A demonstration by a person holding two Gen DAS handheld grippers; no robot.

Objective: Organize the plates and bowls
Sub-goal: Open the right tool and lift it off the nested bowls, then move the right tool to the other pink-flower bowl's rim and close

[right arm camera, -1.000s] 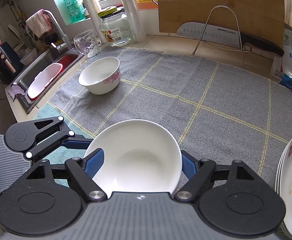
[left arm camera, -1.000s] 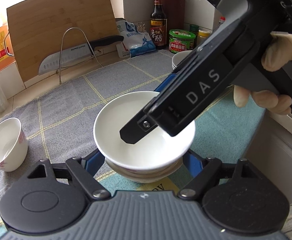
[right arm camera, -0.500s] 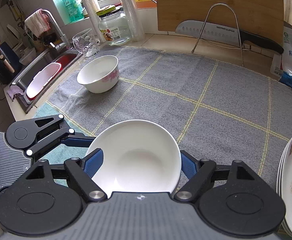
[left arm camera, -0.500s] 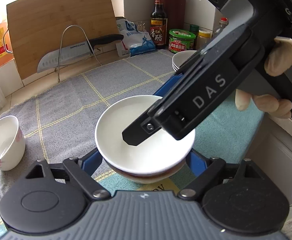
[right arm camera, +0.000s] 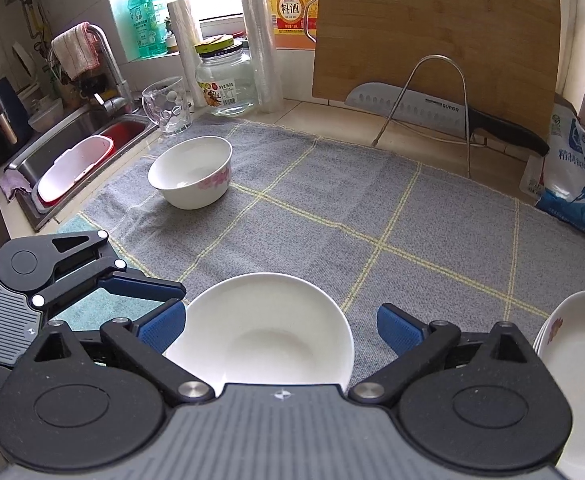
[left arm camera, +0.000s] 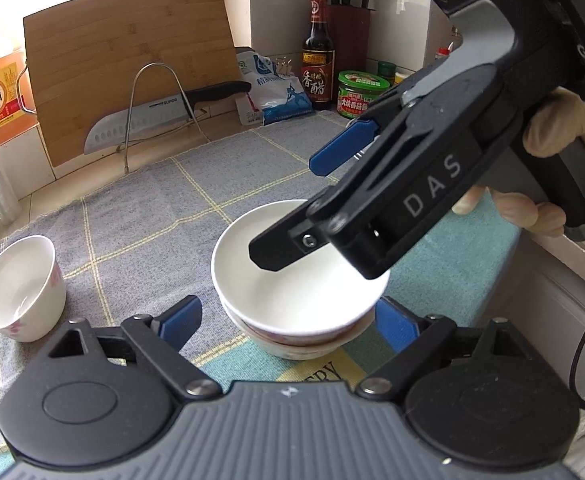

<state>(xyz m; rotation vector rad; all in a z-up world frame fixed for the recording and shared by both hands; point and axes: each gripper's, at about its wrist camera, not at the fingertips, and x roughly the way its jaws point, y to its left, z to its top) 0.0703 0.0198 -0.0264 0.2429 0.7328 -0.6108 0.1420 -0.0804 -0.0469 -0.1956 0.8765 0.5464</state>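
Observation:
A white bowl (left arm camera: 292, 276) sits nested on a flowered bowl (left arm camera: 292, 346) on the mat; it also shows in the right wrist view (right arm camera: 260, 332). My left gripper (left arm camera: 288, 324) is open, its blue pads apart on either side of the stack. My right gripper (right arm camera: 280, 328) is open above the top bowl, its pads clear of the rim; its body (left arm camera: 412, 200) hangs over the bowl in the left wrist view. A second white flowered bowl (right arm camera: 192, 172) stands alone at the far left. A stack of plates (right arm camera: 576, 368) sits at the right.
A cutting board (right arm camera: 432, 40), a knife (right arm camera: 432, 110) on a wire rack, bottles, a glass jar (right arm camera: 224, 76) and a glass mug (right arm camera: 168, 104) line the back. A sink (right arm camera: 72, 148) lies to the left. A grey checked mat (right arm camera: 352, 208) covers the counter.
My right gripper has opened and lifted off the top bowl, which now rests on the lower bowl. My left gripper has also spread its jaws wider around the stack.

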